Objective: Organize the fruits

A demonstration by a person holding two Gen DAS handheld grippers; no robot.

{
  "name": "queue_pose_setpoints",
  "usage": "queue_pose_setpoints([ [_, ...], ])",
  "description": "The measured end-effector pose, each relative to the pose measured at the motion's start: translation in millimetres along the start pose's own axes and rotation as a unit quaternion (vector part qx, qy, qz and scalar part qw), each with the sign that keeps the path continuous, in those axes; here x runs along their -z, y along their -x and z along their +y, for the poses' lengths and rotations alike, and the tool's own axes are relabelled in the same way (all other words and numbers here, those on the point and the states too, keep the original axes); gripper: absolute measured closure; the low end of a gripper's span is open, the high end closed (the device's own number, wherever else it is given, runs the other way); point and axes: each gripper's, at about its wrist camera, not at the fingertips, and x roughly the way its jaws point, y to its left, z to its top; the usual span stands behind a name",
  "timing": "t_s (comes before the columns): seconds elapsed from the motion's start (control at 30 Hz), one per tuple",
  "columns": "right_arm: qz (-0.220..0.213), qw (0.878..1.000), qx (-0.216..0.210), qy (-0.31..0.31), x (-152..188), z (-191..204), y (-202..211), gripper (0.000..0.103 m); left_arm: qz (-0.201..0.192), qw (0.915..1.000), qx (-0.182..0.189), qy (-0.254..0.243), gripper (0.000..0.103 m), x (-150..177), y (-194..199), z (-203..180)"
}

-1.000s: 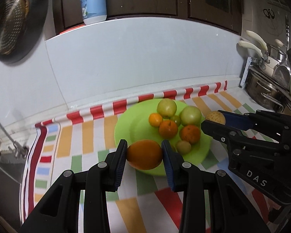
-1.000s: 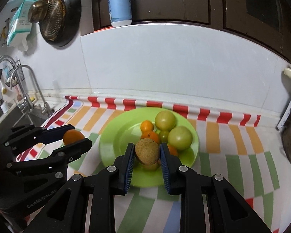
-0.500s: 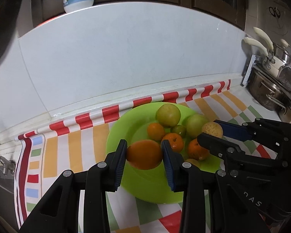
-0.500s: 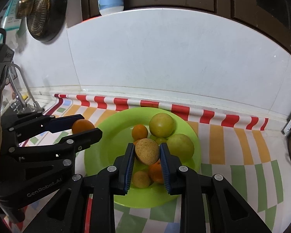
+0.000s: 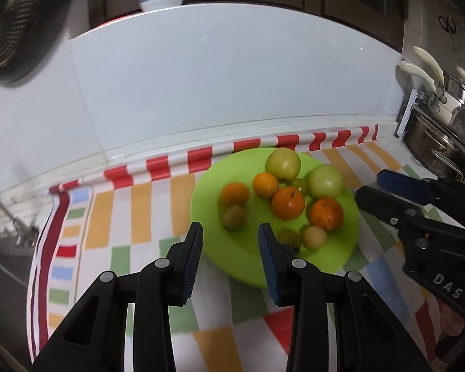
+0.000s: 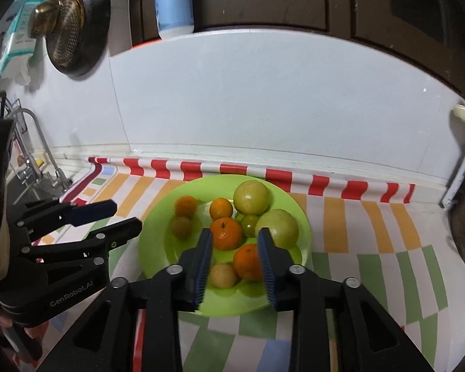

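Observation:
A green plate (image 5: pixel 207 179) (image 6: pixel 158 245) holds several oranges and green fruits on the striped cloth. An orange (image 5: pixel 235 193) (image 6: pixel 186 205) and a brown fruit (image 5: pixel 234 217) (image 6: pixel 181 226) lie side by side on its left part, slightly blurred. My left gripper (image 5: pixel 231 241) (image 6: pixel 125 217) hovers over the plate's near left rim, open and empty. My right gripper (image 6: pixel 235 248) (image 5: pixel 372 184) hangs over the plate's near side with its jaws opening. Nothing is pressed between its pads; an orange (image 6: pixel 226 232) on the plate shows through the gap.
The striped cloth (image 5: pixel 133 217) covers the counter up to the white wall. A sink with a tap (image 6: pixel 37 142) is at the left. Pots and a utensil rack (image 5: pixel 434 142) stand at the right. A pan (image 6: pixel 74 28) hangs on the wall, and a blue bottle (image 6: pixel 173 0) sits on the ledge.
Both grippers have let go: the orange left the left gripper and the brown fruit left the right one. Both fruits now lie on the plate's left part. The grippers have drawn back slightly.

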Motion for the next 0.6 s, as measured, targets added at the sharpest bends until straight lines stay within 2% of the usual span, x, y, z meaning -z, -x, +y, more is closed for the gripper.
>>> queue_pose_setpoints([
  [0.23, -0.029, 0.999, 0.014, -0.013, 21, 4, 49, 0.066, -0.02, 0.9994, -0.02, 0.021, 0.059, 21, 48, -2],
  [0.33, -0.039, 0.999, 0.017, -0.013, 30, 7, 71, 0.066, -0.035, 0.9986, -0.029, 0.027, 0.052, 34, 74, -5],
  [0.47, -0.051, 0.998, 0.028, -0.021, 43, 9, 99, 0.052, -0.052, 0.9974, -0.046, 0.021, 0.048, 48, 102, -12],
  [0.6, -0.054, 0.997, 0.036, -0.037, 56, 9, 124, 0.044, -0.07, 0.9957, -0.058, 0.017, 0.044, 61, 130, -15],
])
